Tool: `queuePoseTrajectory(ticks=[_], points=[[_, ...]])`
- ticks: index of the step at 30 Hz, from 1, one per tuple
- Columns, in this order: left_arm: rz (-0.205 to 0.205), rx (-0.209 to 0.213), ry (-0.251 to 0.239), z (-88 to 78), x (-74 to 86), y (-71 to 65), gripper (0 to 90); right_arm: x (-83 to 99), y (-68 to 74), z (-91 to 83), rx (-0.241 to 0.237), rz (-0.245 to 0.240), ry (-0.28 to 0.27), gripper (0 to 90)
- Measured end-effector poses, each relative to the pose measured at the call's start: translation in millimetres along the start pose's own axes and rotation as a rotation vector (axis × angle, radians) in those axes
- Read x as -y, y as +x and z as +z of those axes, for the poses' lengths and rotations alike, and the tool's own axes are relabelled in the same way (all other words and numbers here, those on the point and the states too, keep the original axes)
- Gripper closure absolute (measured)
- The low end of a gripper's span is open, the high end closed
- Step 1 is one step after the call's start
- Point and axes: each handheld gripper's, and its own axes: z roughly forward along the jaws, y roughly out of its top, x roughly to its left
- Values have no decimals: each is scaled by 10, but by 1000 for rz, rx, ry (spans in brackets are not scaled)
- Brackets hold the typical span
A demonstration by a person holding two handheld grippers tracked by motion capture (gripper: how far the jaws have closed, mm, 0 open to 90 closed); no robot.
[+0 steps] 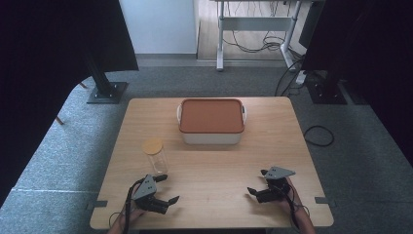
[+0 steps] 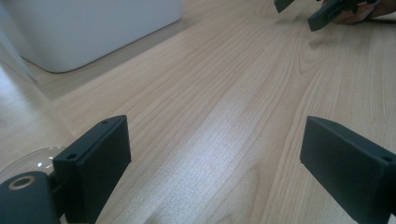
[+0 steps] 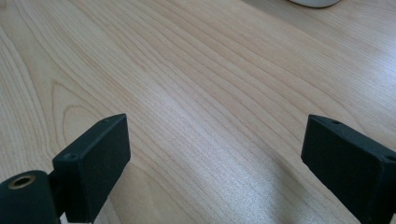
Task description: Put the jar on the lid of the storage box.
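Clear jar [image 1: 156, 156] with tan lid stands upright, seemingly empty, near the table's left edge.

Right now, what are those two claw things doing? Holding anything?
Left gripper: open, holding nothing.
Right gripper: open, holding nothing.

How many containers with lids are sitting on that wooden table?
2: a white rectangular box with an orange lid at the far middle, and a clear glass jar with a yellow lid at the near left.

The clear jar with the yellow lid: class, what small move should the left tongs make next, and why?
Probably ease the left tongs forward to straddle the jar. They stand open and empty, and the jar is upright just ahead of them, nearer than the white box.
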Motion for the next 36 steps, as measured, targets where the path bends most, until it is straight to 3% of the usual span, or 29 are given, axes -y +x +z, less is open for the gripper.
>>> queuePoseTrajectory(ticks=[9, 36], points=[[-15, -10, -2, -20, 10, 4, 83, -4, 3, 4, 11, 2, -2, 75], [13, -12, 2, 13, -7, -68, 84, -23, 14, 33, 24, 4, 8, 78]])
